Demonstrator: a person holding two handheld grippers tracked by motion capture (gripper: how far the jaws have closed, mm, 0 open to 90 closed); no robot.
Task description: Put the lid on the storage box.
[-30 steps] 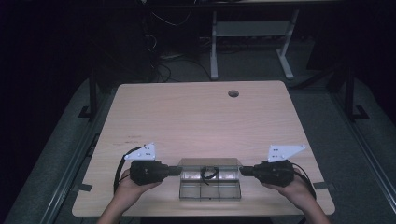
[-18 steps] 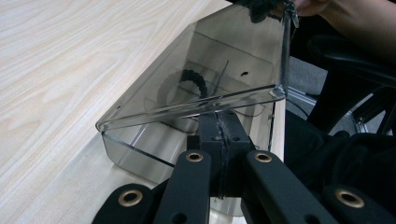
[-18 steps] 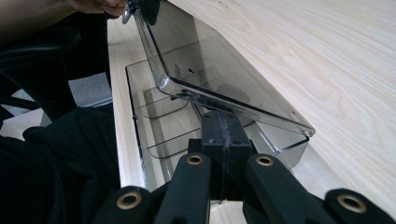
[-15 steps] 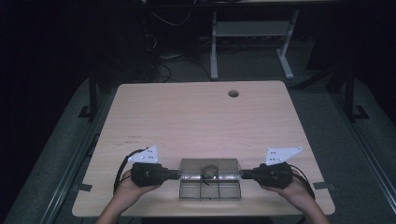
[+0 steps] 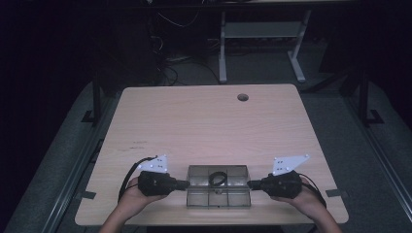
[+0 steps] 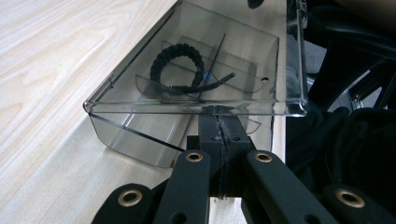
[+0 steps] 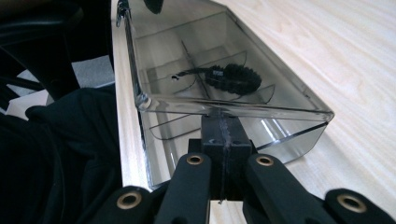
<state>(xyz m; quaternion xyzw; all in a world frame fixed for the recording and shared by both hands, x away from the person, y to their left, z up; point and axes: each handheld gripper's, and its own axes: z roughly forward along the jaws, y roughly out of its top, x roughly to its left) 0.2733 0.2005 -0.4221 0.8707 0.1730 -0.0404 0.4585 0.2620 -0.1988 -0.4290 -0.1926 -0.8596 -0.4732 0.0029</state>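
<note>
A smoky clear plastic box (image 5: 196,200) with several compartments sits by the table's near edge. A black braided bracelet (image 5: 218,179) lies in one of its far compartments. My left gripper (image 5: 186,184) comes level at the box's left end wall, jaws shut, tips against the wall under the rim. My right gripper (image 5: 249,184) does the same at the right end. In the left gripper view the closed tips (image 6: 218,117) meet the box (image 6: 135,135) below the bracelet (image 6: 177,65). In the right gripper view the tips (image 7: 220,123) touch the box (image 7: 289,135), with the bracelet (image 7: 233,77) beyond.
The light wooden table (image 5: 204,126) has a round cable hole (image 5: 242,97) near its far edge. The box lies close to the near edge, with the person's dark clothing (image 7: 56,140) just past it. A white desk frame (image 5: 262,34) stands on the floor behind.
</note>
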